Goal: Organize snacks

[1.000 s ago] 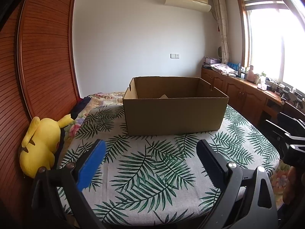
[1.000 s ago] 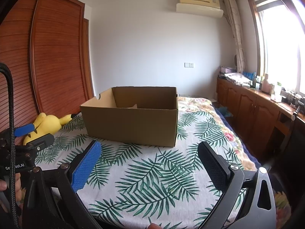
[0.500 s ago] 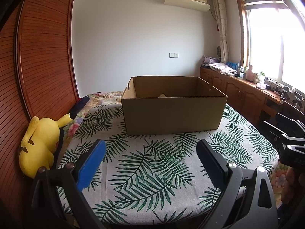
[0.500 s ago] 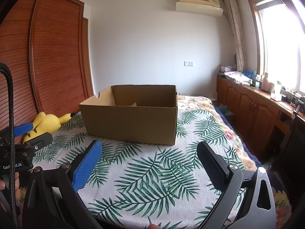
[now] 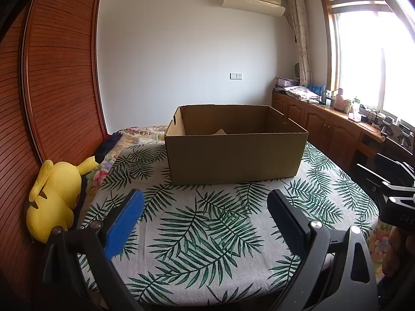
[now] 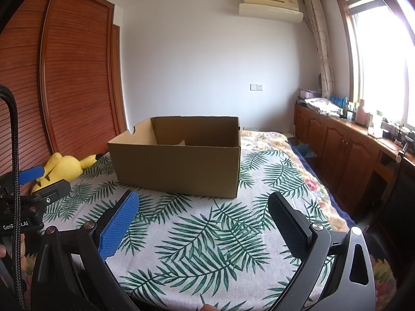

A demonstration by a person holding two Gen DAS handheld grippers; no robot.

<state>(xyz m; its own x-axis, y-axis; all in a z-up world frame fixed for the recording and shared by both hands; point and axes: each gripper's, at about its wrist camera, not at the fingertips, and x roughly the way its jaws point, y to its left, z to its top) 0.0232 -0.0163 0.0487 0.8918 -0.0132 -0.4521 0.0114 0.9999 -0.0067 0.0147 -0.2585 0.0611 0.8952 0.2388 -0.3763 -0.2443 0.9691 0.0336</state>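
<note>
Left wrist view shows the left gripper with its jaws spread wide and nothing between them, hovering above the palm-leaf cloth that covers the table. Straight ahead, well apart from the fingertips, an open cardboard box stands on that cloth; a pale scrap shows just over its near wall, too little of it visible to tell what it is. At the left edge of the table a yellow plush toy leans against the wooden louvred wardrobe. Part of the right gripper shows at the right margin. From the right wrist view, the right gripper is likewise wide open and holds nothing, over the same cloth, with the box ahead and slightly left. No snacks can be made out in either view.
</note>
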